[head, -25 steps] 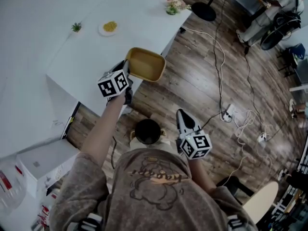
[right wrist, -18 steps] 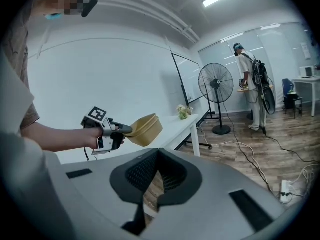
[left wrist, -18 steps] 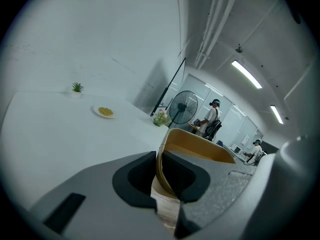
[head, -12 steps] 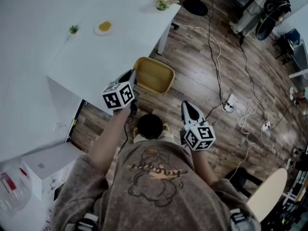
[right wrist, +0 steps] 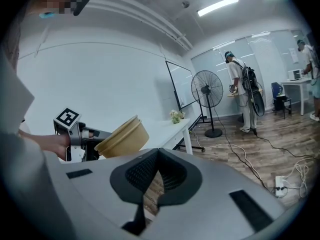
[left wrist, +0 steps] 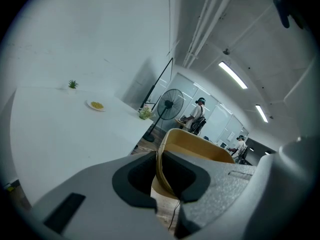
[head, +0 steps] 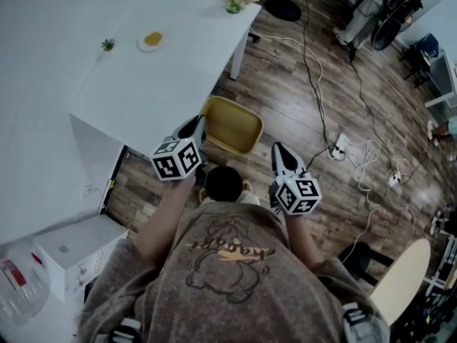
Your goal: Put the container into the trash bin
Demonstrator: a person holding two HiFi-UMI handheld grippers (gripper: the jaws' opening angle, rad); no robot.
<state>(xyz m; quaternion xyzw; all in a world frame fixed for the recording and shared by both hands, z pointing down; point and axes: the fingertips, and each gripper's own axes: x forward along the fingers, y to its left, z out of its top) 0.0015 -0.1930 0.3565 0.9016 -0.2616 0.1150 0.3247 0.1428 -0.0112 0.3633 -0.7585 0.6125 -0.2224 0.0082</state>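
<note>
left jaws: the left gripper (left wrist: 160, 171) is pinched down narrow on the container (left wrist: 200, 146). One pad is inside the wall, one outside, right at the rim.
right jaws: the right gripper (right wrist: 157, 171) is closed on itself with nothing between the pads, just idling at lower right of centre in the head view.
where to grab: the rim edge it's already on looks like the sensible spot to me. A thin wall gives the pads something to bite.
handling guess: looks empty and super light, probably paper or thin pulp. It's stiff enough to hold its shape from one side, but I'd bet it dents if squeezed hard. Not fragile, not slippery.
looks: mustard-tan, rounded-rectangle tub, open top, smooth inside, rolled lip, hanging tilted.
where it is: centre of the head view, out over the wood floor just off the white table's (head: 143, 84) edge.
bin: the black round trash bin (head: 223, 183) sits just below the container in that frame, between the two arms. It's partly hidden, so I can't see inside.
farther out: a plate of yellow food (head: 152, 41) sits on the table at upper left.
</note>
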